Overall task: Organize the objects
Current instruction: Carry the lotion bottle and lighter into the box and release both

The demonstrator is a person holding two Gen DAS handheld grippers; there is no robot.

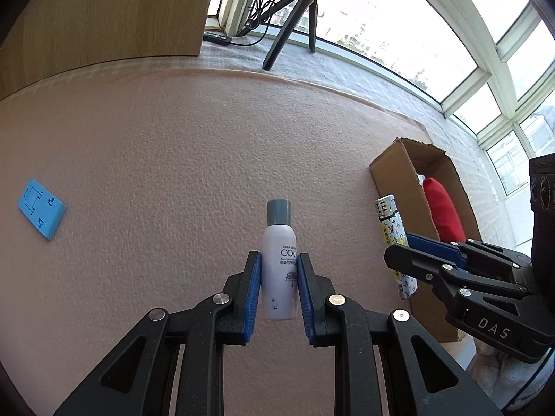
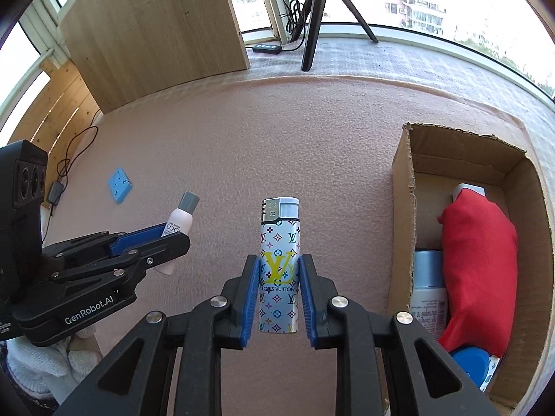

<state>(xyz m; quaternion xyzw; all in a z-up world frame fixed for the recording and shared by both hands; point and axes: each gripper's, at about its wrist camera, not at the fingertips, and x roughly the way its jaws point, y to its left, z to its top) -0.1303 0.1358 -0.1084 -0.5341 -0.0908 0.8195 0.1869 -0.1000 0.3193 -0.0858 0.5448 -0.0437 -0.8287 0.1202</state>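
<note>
Pink foam matting (image 1: 173, 138) covers the table in the left wrist view, with a window bay and a black tripod (image 1: 288, 24) behind it. The left gripper (image 1: 277, 267) has its blue-padded jaws closed against both sides of a white bottle (image 1: 279, 270) with a grey cap; the bottle sits between the pads, its cap pointing away past the fingertips. A blue plate (image 1: 41, 213) lies flat on the mat far to the left. To the right, the right gripper (image 1: 409, 249) holds a patterned lighter (image 1: 393, 228) just beside the near wall of a cardboard box (image 1: 392, 173), in which a red cloth bundle (image 1: 444, 211) shows.

Seen from the right wrist, the same pink mat runs back to a wooden panel (image 2: 149, 24) and the tripod. The right gripper's jaws clamp the lighter at its lower half, its metal head extending forward beyond the pads. The box stands open at right, well clear of the lighter, holding the red bundle, a silver can (image 2: 428, 284) and a blue-lidded item (image 2: 468, 364). At left, the other gripper carries the bottle tilted, with the blue plate on the mat behind it.
</note>
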